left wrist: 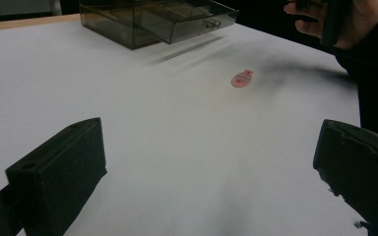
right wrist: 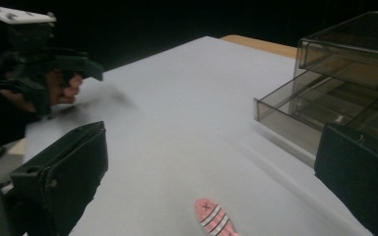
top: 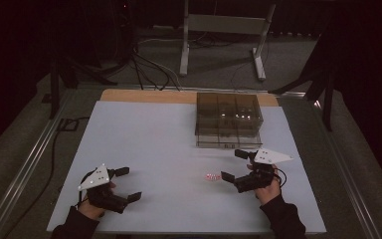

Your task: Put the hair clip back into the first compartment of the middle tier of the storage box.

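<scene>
White sheeting covers the table (top: 144,149), and everything else is best placed from the smoky drawer box (top: 229,119) standing at its far edge. That box is clear plastic, with its lowest drawer (right wrist: 295,115) drawn out toward the person. On the near side of the box, just in front of that drawer, the right gripper (top: 235,165) hovers with its jaws spread wide and nothing between them. Well away from the box, at the near left corner, the left gripper (top: 128,183) also stands wide apart and empty. Smallest is the pink striped fish (top: 212,176), lying flat on the sheet a little nearer than the box and just beside the right gripper's jaws. Being thin and flat, it will likely be hard to pinch: jaws closing on the smooth sheet may skid it away or slip over it. Carried loosely, it could also snag on the drawer's front wall and drop outside.
</scene>
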`<state>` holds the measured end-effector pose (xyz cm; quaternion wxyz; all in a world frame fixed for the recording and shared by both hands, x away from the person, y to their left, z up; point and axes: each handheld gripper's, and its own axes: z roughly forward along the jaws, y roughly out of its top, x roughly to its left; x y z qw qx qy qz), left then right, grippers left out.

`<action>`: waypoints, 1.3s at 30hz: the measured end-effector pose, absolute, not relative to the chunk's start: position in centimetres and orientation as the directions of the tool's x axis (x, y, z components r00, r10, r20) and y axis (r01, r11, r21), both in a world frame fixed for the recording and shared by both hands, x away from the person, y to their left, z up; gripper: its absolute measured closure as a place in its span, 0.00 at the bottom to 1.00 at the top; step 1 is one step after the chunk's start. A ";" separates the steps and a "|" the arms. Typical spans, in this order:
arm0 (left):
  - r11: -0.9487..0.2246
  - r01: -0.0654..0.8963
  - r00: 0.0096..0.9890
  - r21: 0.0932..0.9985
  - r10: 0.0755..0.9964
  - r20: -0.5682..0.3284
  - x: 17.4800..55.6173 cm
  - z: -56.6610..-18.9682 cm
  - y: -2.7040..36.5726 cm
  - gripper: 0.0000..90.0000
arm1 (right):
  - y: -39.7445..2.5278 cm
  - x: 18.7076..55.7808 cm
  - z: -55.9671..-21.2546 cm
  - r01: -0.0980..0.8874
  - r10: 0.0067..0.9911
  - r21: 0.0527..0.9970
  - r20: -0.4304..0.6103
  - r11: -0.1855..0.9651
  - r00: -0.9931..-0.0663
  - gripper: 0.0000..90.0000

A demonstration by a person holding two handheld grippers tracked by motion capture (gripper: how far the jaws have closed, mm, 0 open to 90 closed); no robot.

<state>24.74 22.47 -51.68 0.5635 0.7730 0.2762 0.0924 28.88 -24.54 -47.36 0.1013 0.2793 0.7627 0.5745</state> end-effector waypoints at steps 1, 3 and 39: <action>-0.213 0.324 0.830 0.922 0.531 -0.169 24.7 -51.7 22.5 0.00 | -24.4 29.1 -47.4 0.317 0.532 0.930 0.177 0.183 -0.828 0.00; -0.214 0.321 0.831 0.923 0.531 -0.166 24.7 -51.7 22.5 0.00 | -24.2 29.2 -47.5 0.321 0.528 0.928 0.180 0.187 -0.830 0.00; -0.224 0.315 0.836 0.922 0.525 -0.158 24.6 -51.7 22.4 0.00 | -21.5 32.3 -50.9 0.424 0.444 0.845 0.259 0.326 -0.858 0.00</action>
